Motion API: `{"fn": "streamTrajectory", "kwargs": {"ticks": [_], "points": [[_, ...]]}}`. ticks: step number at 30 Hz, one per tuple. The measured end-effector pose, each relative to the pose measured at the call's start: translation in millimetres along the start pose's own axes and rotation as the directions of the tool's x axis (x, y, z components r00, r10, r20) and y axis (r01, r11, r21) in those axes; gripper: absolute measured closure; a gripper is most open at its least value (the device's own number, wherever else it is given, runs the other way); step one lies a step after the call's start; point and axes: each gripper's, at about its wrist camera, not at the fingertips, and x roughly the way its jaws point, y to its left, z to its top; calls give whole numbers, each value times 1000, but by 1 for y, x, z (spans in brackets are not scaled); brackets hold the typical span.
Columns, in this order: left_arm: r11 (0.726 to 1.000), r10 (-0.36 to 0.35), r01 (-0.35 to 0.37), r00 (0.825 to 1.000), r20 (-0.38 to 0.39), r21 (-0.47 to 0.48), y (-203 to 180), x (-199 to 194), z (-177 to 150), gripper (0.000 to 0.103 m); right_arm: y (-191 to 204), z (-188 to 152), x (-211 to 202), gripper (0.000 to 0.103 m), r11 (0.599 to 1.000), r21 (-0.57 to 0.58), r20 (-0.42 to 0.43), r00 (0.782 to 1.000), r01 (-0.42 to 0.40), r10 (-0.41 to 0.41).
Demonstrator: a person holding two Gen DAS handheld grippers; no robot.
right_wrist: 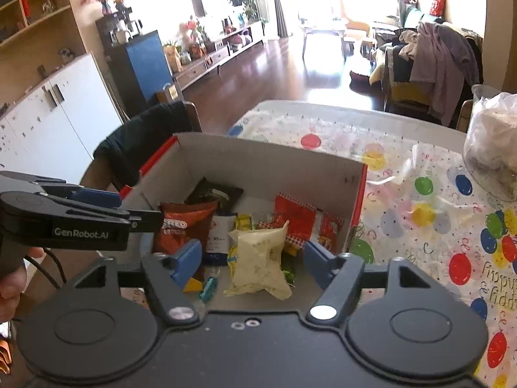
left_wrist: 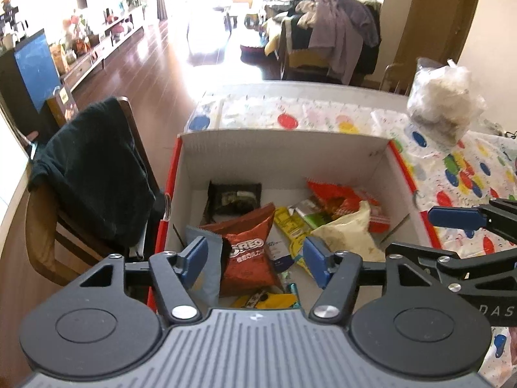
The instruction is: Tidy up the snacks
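A cardboard box, red outside and white inside, stands on the table and holds several snack packets. In it lie a brown Oreo packet, a cream packet, a red packet, a black packet and a yellow one. My left gripper hangs open above the Oreo packet, its pads clear of it. In the right wrist view the box is below my right gripper, which is open above the cream packet with nothing gripped.
A balloon-print tablecloth covers the table to the right of the box. A clear plastic bag sits at the far right. A wooden chair with a dark garment stands left of the box. A hand holds the left gripper's handle.
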Motion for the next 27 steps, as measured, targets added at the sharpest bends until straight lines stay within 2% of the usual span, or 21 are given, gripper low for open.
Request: {"fn": "streamTrajectory", "kwargs": {"ticks": [4, 10, 18, 21, 24, 27], "points": [[1000, 0, -1, 999, 37, 8, -6, -14, -2, 28, 2, 0, -16, 19, 1000, -9, 46, 999, -4, 4], [1000, -12, 11, 997, 75, 18, -15, -32, -9, 24, -2, -3, -36, 3, 1000, 9, 101, 995, -7, 6], [999, -43, 42, 992, 115, 12, -26, -54, -20, 18, -9, -11, -61, 0, 1000, 17, 149, 989, 0, -3], [999, -43, 42, 989, 139, 9, -31, -62, -24, 14, -13, -16, -68, 0, 999, 39, 158, 987, 0, -7], [999, -51, 53, 986, 160, -6, -34, -69, -27, 2, -16, -21, -74, 0, 999, 51, 172, 985, -11, 2], [998, -61, 64, 983, 175, -8, -38, -74, -30, 2, -18, -27, -82, 0, 998, 57, 195, 981, -7, -4]]}}
